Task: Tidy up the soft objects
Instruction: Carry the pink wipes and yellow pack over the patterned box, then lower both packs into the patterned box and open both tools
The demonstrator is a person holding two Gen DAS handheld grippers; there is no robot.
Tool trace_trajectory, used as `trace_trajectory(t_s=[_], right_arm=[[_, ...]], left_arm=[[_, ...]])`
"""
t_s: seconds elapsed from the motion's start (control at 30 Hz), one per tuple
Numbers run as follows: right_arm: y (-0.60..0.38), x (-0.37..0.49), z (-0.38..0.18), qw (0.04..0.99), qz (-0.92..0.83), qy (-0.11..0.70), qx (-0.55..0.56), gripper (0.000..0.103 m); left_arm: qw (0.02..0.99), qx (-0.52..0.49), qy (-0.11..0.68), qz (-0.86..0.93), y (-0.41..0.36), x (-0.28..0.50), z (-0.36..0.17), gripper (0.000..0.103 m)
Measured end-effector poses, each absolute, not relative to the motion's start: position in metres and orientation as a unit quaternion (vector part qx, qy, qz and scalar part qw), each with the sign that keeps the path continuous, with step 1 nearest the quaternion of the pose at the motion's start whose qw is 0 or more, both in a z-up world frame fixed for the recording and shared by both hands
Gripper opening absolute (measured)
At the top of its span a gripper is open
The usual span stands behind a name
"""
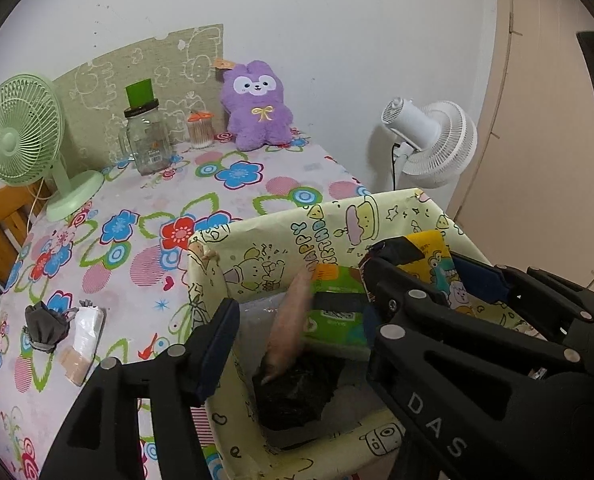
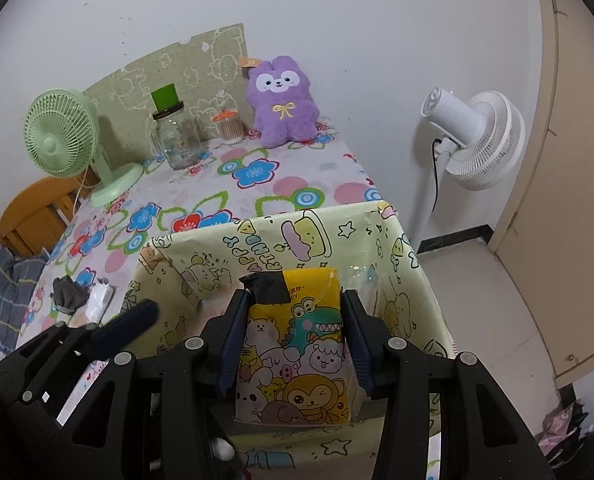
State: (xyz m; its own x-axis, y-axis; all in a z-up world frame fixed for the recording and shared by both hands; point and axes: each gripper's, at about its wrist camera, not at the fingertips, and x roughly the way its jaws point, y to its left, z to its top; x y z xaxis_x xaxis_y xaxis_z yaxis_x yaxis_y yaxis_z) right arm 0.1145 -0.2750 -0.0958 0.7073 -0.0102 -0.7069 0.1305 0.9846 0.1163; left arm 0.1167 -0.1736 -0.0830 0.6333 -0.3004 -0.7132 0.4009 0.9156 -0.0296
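- Tissue pack [image 2: 297,344], yellow with cartoon animals and a black tape patch at its top, clamped upright between the pads of the right gripper [image 2: 293,344], above the box [image 2: 377,240].
- Same pack seen from the left wrist [image 1: 429,256] at the box's right side, partly hidden behind the right gripper [image 1: 417,280].
- Left gripper [image 1: 297,344] released, jaws spread wide over the box, nothing pressed between them.
- Pink soft item [image 1: 289,328], blurred, loose in the gap between the left jaws, its lower end touching a black bundle [image 1: 297,392] on the box floor.
- Green pack [image 1: 337,316] inside the box, leaning toward the far wall, just behind the pink item.
- Box lined with pale yellow birthday-print paper, standing at the near right corner of the table [image 1: 201,184], which wears a flowered cloth.
- Grey pouch [image 1: 45,326] and white packet [image 1: 87,330] side by side on the cloth, left of the box; whether touching, cannot tell.
- Purple plush [image 1: 257,108] upright against the wall at the table's far edge.
- Glass jar [image 1: 149,144] with a green cap, and a small swab holder [image 1: 199,130], left of the plush.
- Green fan [image 1: 21,132] at the table's far left; white fan [image 1: 437,140] on a stand beyond the table's right side.
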Motion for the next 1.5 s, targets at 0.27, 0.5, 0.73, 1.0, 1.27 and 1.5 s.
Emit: trace_trajectory(t_s=[0.27,0.5,0.73,1.0,1.27,1.5], right_arm=[[-0.275,0.119,-0.099,0.919,-0.039,0.382,0.084,0.05],[-0.274,0.121,-0.097,0.921,-0.04,0.378,0.087,0.051],[-0.268,0.115,-0.084,0.926,-0.026,0.366,0.09,0.067],[-0.254,0.103,-0.066,0.934,-0.027,0.346,0.083,0.076],[-0.232,0.094,-0.051,0.941,-0.026,0.329,0.077,0.078],[-0.212,0.091,-0.041,0.944,-0.019,0.322,0.071,0.079]], left_arm=[[0.902,0.067,0.384,-0.186,-0.172,0.12,-0.083,0.072],[0.902,0.066,0.384,-0.188,-0.171,0.121,-0.082,0.075],[0.908,0.065,0.367,-0.19,-0.165,0.113,-0.07,0.085],[0.918,0.06,0.347,-0.184,-0.149,0.103,-0.054,0.092],[0.925,0.06,0.33,-0.177,-0.128,0.096,-0.04,0.095],[0.931,0.055,0.319,-0.168,-0.105,0.091,-0.031,0.097]])
